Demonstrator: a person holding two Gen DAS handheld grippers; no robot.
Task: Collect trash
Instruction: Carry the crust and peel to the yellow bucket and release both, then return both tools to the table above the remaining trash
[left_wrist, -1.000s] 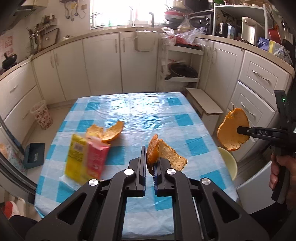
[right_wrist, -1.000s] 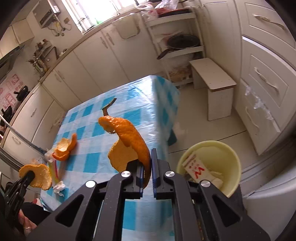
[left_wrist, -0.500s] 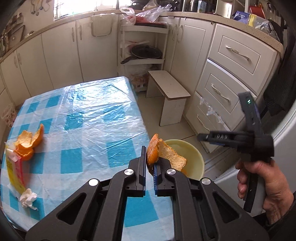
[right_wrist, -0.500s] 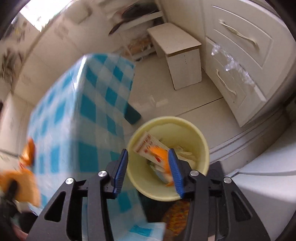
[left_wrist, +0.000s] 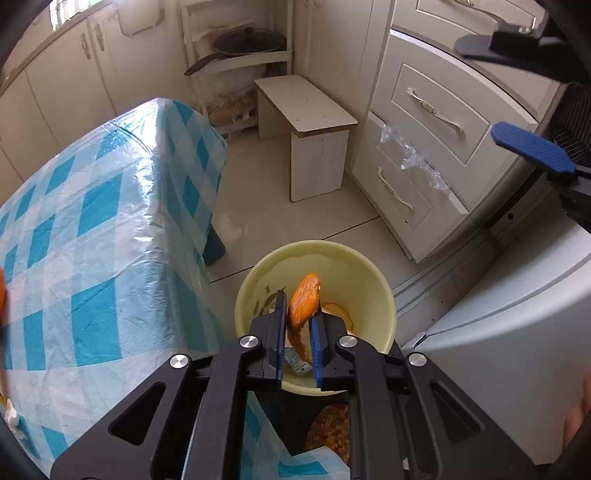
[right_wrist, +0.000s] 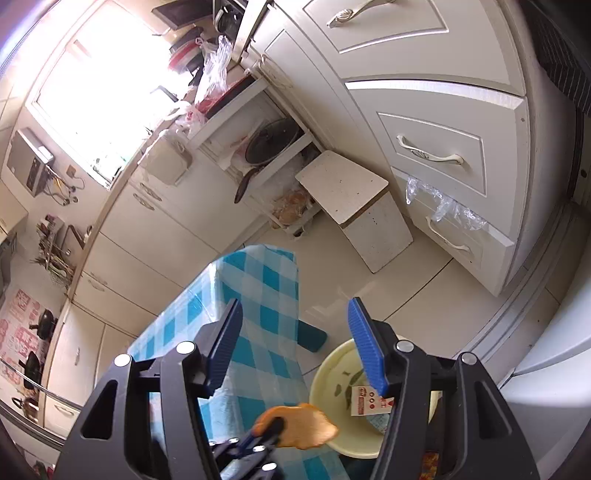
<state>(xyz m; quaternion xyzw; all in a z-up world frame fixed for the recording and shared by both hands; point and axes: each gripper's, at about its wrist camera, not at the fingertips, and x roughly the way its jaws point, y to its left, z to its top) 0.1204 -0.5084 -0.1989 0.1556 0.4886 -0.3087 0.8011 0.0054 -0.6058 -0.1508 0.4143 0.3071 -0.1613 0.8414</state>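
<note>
- Left wrist view: the left gripper (left_wrist: 298, 334) is hanging over the yellow bin (left_wrist: 384, 295), its jaws just loosening around the orange peel (left_wrist: 303, 300).
- The right gripper (right_wrist: 295, 343) is gaping empty, its peel already dropped.

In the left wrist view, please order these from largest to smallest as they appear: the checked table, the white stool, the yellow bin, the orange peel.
1. Checked table.
2 and 3. White stool and yellow bin: they look similar, and the bin is nearer, so I do not rank them.
4. Orange peel, though it is closest.
</note>
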